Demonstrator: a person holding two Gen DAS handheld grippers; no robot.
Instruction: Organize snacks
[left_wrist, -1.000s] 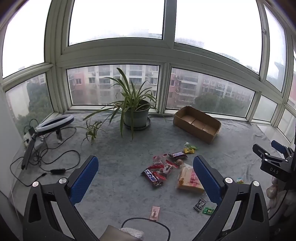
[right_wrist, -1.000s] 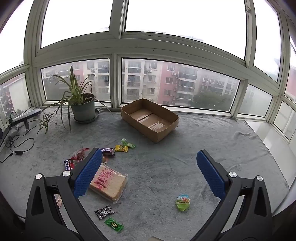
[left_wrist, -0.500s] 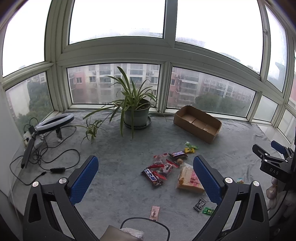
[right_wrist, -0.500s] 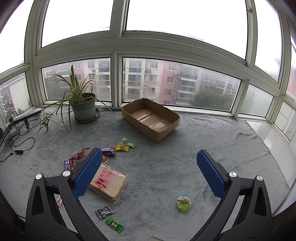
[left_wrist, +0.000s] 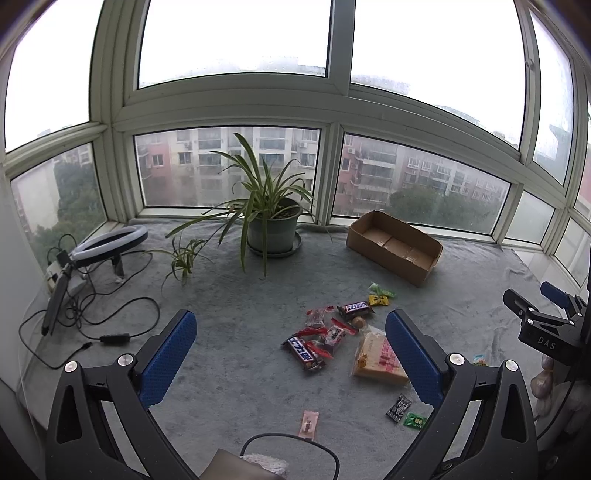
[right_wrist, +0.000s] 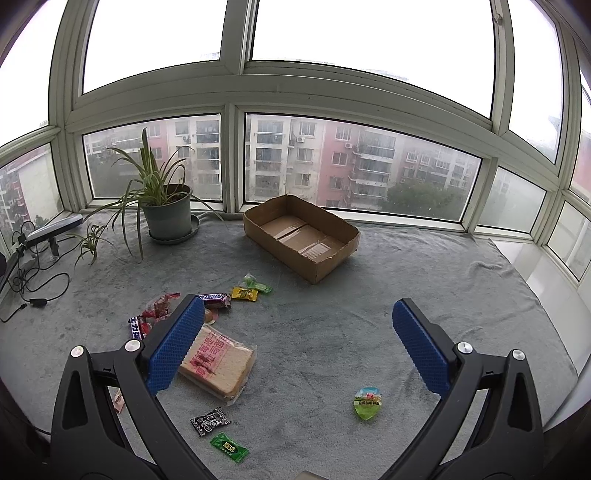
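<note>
We see both sets of jaws wide apart, empty: left gripper (left_wrist: 291, 347), right gripper (right_wrist: 298, 339). Snack pile (left_wrist: 325, 334) lies on the grey surface (right_wrist: 332, 325), bread packet (right_wrist: 218, 360) at 9 o'clock of the right gripper. Cardboard box (right_wrist: 301, 236) sits at 12 o'clock, well apart, near the potted plant (right_wrist: 166, 216).
</note>
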